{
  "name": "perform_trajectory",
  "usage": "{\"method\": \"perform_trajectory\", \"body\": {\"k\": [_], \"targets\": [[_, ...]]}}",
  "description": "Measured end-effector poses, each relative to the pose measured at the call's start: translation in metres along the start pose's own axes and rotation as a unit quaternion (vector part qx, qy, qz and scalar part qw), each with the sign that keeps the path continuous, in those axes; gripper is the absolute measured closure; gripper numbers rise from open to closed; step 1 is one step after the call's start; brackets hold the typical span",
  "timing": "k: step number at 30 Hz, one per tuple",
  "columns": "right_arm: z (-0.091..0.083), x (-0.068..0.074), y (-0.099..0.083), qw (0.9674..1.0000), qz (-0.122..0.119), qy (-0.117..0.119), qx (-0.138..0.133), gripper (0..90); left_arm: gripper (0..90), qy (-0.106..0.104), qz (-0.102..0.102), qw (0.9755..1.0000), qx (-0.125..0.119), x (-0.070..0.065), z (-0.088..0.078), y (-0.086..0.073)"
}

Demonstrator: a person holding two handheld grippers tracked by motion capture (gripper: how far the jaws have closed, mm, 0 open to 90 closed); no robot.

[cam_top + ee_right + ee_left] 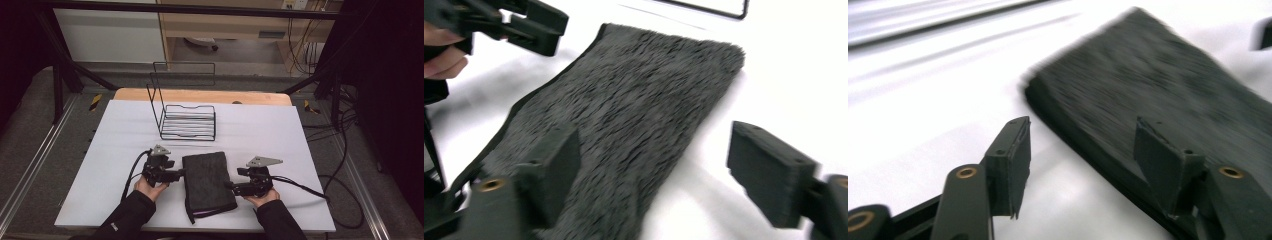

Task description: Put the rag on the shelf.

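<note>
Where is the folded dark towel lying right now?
In the high view the folded dark towel lies flat on the white table, near its front edge, between both grippers and in front of the wire rack.

A laboratory or recording room is shown. The worktop [125, 150] is covered with a white sheet and is enclosed by a black metal frame [65, 65]. Loose cables [345, 150] are laid on the grey carpet floor [30, 130], and plain cabinets [110, 35] are seen behind.
</note>
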State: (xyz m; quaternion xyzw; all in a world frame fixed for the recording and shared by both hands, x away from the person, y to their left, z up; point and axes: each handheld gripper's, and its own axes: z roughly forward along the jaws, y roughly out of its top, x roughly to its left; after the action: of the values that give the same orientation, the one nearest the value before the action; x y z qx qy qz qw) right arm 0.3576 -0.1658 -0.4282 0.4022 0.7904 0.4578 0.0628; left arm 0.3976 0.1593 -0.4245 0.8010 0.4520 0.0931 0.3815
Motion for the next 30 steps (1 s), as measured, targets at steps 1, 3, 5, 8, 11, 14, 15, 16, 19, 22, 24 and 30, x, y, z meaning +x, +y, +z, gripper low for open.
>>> {"method": "perform_trajectory", "body": {"k": [1,3,5,8,11,14,15,16,19,22,24,30], "targets": [[0.001,-0.003,0.003,0.9999,-0.005,-0.013,-0.005,17.2,37.5,0.002,-0.008,1.0000,0.001,0.005,0.004,0.003],[0.001,-0.005,0.005,0.9996,-0.013,-0.022,-0.010,15.4,37.5,0.006,-0.018,0.9998,-0.004,0.010,0.010,0.005],[0.000,-0.007,0.007,0.9992,-0.018,-0.031,-0.017,13.3,37.7,0.005,-0.021,0.9998,-0.003,0.013,0.016,0.006],[0.001,-0.011,0.011,0.9988,-0.021,-0.041,-0.017,11.1,40.1,0.011,-0.014,0.9998,0.005,0.014,0.024,0.007],[0.004,-0.014,0.014,0.9987,-0.020,-0.044,-0.015,10.7,45.6,-0.004,-0.026,0.9996,0.004,0.015,0.031,0.007],[0.006,-0.015,0.015,0.9986,-0.020,-0.048,-0.010,13.1,47.2,-0.010,-0.030,0.9995,-0.002,0.016,0.035,0.007],[0.007,-0.017,0.015,0.9992,-0.019,-0.033,0.004,22.4,49.3,-0.014,-0.032,0.9994,-0.003,0.017,0.035,0.007],[0.009,-0.019,0.016,0.9994,-0.027,-0.013,0.016,22.9,50.8,-0.017,-0.035,0.9992,-0.002,0.018,0.036,0.007],[0.011,-0.019,0.016,0.9997,-0.015,-0.016,0.011,21.6,55.3,-0.025,-0.034,0.9991,-0.005,0.018,0.038,0.007],[0.015,-0.020,0.017,0.9996,-0.012,-0.024,0.010,16.8,55.8,-0.028,-0.037,0.9989,-0.008,0.019,0.039,0.007],[0.017,-0.021,0.019,0.9996,-0.011,-0.024,0.005,15.8,56.3,-0.030,-0.038,0.9988,-0.008,0.019,0.040,0.007],[0.026,-0.024,0.025,0.9997,-0.011,-0.020,-0.006,19.7,61.9,-0.035,-0.049,0.9982,-0.001,0.017,0.039,0.007]]}}
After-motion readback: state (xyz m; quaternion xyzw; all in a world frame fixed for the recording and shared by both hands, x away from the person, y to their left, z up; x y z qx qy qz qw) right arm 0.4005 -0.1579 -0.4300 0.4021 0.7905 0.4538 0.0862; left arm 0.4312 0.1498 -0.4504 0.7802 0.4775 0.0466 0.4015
